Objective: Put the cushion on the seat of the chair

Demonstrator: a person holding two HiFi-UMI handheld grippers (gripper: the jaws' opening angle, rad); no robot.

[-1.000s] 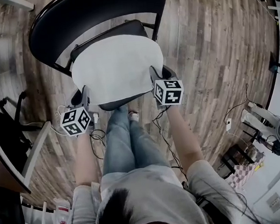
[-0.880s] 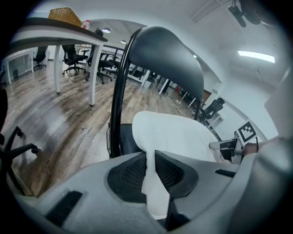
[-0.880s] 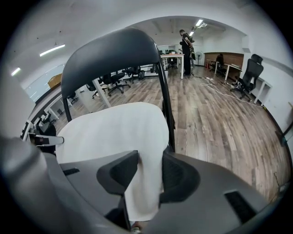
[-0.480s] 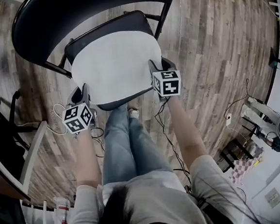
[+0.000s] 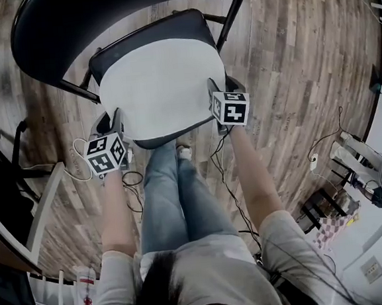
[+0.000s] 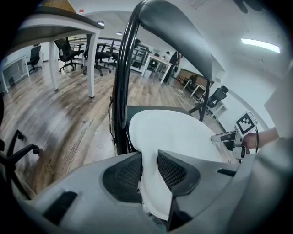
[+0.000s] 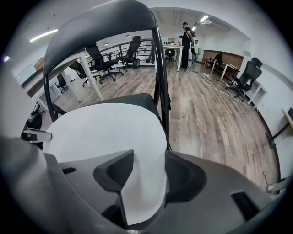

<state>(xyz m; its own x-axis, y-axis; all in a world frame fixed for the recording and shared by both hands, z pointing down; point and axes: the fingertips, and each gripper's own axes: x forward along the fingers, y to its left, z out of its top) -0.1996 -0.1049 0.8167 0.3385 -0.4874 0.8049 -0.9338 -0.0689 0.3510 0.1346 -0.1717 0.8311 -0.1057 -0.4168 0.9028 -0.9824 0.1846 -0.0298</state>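
A round white cushion (image 5: pixel 162 84) lies flat on the seat of the black chair (image 5: pixel 155 142), below its curved backrest (image 5: pixel 99 17). My left gripper (image 5: pixel 112 120) is at the cushion's near left edge. In the left gripper view its jaws have just been opening, but the cushion's rim (image 6: pixel 151 183) still fills the gap and touches both pads. My right gripper (image 5: pixel 217 90) is at the near right edge. Its jaws have also just been opening and now stand wide, with the cushion's edge (image 7: pixel 142 183) lying loose between them.
The person's legs (image 5: pixel 175 196) stand just in front of the seat. Cables (image 5: pixel 134 181) trail on the wooden floor beside the feet. An office chair base (image 5: pixel 10 141) and a desk edge (image 5: pixel 46 201) are on the left, and equipment (image 5: pixel 372 172) sits at the right.
Both grippers have sunk with the cushion, which has gone from tilted to lying flat on the seat. The right jaws now stand visibly wider round the cushion's edge.
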